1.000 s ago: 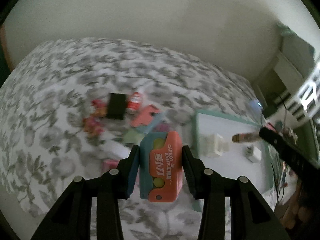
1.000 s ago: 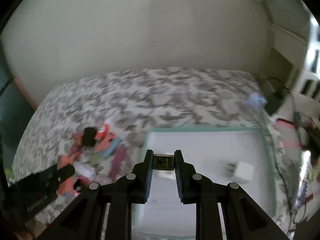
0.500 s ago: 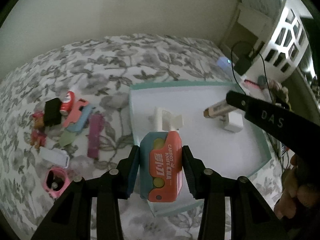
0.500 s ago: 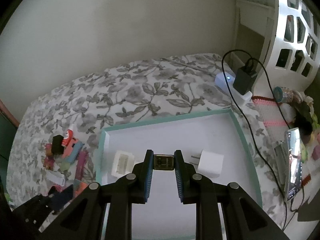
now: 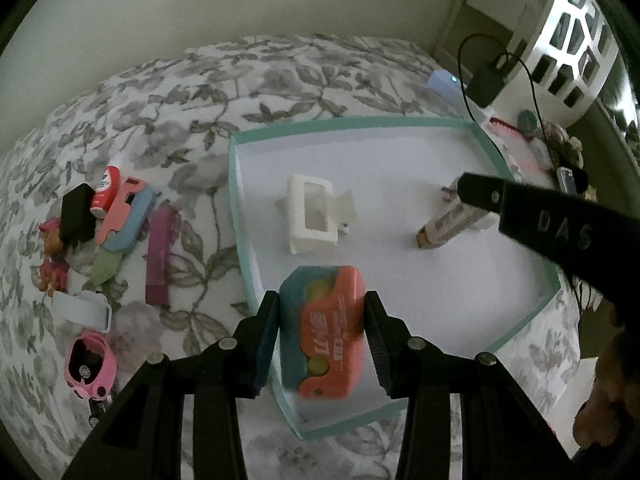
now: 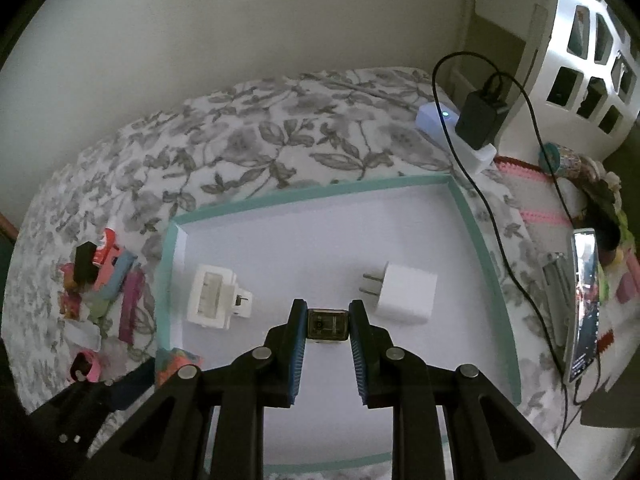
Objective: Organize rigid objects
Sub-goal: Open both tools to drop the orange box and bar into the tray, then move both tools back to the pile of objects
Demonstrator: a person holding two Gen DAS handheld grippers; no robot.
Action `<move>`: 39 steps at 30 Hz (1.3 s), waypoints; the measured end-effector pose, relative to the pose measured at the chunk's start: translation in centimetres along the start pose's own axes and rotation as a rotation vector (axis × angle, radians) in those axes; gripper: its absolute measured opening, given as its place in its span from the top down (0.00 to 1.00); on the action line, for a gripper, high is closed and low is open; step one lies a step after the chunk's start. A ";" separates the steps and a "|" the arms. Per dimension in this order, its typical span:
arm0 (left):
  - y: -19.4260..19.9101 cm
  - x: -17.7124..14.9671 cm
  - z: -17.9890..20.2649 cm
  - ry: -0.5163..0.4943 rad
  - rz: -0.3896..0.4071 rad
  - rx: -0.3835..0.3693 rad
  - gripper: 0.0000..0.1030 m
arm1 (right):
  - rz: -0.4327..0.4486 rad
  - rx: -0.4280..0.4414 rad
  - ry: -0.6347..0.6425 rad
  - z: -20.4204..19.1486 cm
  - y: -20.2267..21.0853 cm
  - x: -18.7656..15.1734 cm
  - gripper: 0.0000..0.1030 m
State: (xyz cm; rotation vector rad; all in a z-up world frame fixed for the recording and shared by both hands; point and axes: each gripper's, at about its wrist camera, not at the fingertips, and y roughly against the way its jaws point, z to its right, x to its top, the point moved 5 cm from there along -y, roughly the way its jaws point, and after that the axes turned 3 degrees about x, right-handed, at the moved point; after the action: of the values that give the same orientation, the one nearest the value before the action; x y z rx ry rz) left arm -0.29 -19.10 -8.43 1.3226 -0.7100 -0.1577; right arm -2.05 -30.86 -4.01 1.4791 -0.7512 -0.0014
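A teal-rimmed white tray lies on a floral bedspread. My left gripper stands over the tray's near left corner; its jaws have spread, and the orange and teal carrot-knife box tilts loose between them. My right gripper is shut on a small tan box low over the tray's middle; that box also shows in the left wrist view. A white clip-like holder and a white plug adapter lie in the tray.
Left of the tray lies a pile: a black block, a red can, pink and blue pieces, a purple bar, a white strip, a pink toy car. A charger and cable and a phone lie right.
Both grippers moved from the pile side to over the tray and lowered. The left jaws have opened, and the carrot-knife box now tilts loose between them. The right still grips its box.
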 end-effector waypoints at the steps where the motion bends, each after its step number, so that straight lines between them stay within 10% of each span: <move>1: -0.1 -0.1 0.1 -0.005 -0.006 -0.001 0.57 | 0.001 0.000 0.000 0.0 0.1 0.0 0.78; 16: 1.4 0.7 -0.7 0.053 0.032 -0.035 0.46 | 0.007 -0.013 -0.007 0.1 0.4 0.3 0.67; 39: 4.2 1.2 -12.8 0.416 0.146 0.114 0.06 | 0.054 0.003 0.006 -0.7 0.3 0.6 0.00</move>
State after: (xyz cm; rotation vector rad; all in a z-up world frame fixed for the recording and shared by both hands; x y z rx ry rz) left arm 6.57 -8.00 -4.99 1.3501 -0.4620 0.2733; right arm -1.39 -30.46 -3.38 1.4605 -0.7869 0.0453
